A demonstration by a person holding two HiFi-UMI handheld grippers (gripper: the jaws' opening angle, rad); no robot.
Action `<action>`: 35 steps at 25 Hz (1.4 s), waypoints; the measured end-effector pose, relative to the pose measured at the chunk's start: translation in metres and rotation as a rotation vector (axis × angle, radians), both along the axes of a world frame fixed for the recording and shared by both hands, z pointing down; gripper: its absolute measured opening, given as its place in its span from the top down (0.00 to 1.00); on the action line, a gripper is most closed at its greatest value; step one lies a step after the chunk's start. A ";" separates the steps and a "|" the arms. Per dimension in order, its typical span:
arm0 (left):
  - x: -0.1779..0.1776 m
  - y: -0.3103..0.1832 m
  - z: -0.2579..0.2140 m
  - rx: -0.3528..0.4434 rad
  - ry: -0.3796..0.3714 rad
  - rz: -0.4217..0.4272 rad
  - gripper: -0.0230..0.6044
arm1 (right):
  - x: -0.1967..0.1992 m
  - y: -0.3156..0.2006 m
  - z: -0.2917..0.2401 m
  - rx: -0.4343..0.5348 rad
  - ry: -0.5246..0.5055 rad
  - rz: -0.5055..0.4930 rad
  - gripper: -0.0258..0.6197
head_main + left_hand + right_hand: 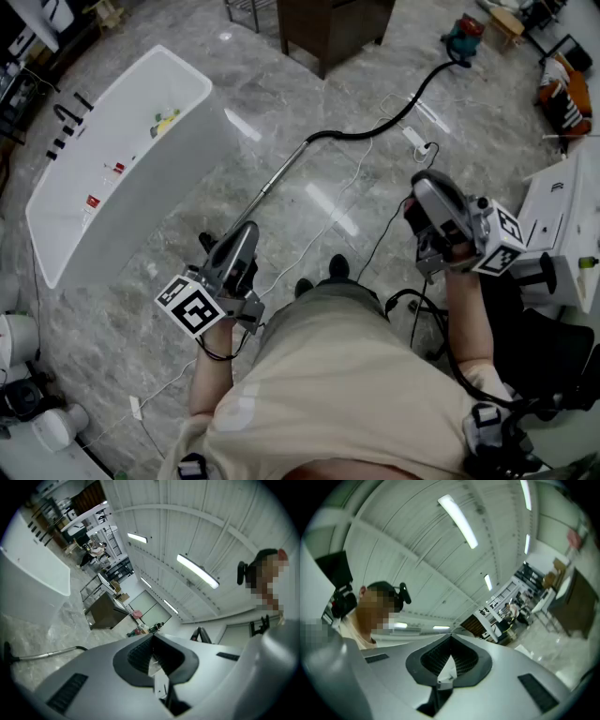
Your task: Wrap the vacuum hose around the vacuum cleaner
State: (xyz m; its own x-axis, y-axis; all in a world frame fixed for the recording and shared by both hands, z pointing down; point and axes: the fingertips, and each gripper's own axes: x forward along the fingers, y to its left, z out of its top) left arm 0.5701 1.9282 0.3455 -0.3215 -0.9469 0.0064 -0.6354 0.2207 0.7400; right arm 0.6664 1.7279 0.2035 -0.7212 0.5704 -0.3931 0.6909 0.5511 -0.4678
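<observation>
**On the marble floor: both grippers closed and empty, hose stretched out**

Closest to the camera, the person stands on the grey marble floor (112,309) with a gripper in each hand. The left gripper (247,230) is held low at the left. Its fingers (138,656) are pressed together with nothing between them. The right gripper (427,183) is held at the right, tilted somewhat upward, and its fingers (464,660) are likewise closed on nothing.

Just beyond the left gripper lies the near end of the metal wand (277,178). The left gripper view shows it resting on the floor, apart from the fingers. The wand runs diagonally away to the right. At its far end it joins the black vacuum hose (394,117), which curves farther right across the floor. A white power strip (415,139) lies beside that curve.

At the left stands a long white bathtub (159,197). Farther off, at the far right, the hose reaches the vacuum cleaner (462,37), a small teal and red body. The hose is laid out at full length and none of it is wound round the machine. A dark wooden cabinet (333,28) stands at the far middle.
</observation>
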 end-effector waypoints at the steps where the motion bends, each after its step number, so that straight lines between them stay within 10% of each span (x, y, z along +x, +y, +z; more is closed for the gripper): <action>1: 0.001 0.002 0.000 0.009 0.005 -0.008 0.96 | -0.002 0.012 0.015 -0.024 0.042 -0.009 0.95; 11: 0.019 0.009 0.010 -0.019 -0.003 0.046 0.96 | -0.001 0.062 0.068 -0.349 0.170 -0.079 0.95; 26: 0.017 0.027 0.030 -0.104 -0.003 0.009 0.96 | -0.016 0.119 0.086 -0.359 0.259 -0.250 0.95; 35: 0.014 -0.037 0.042 -0.187 -0.071 0.120 0.96 | -0.013 0.056 0.104 -0.493 0.259 -0.163 0.95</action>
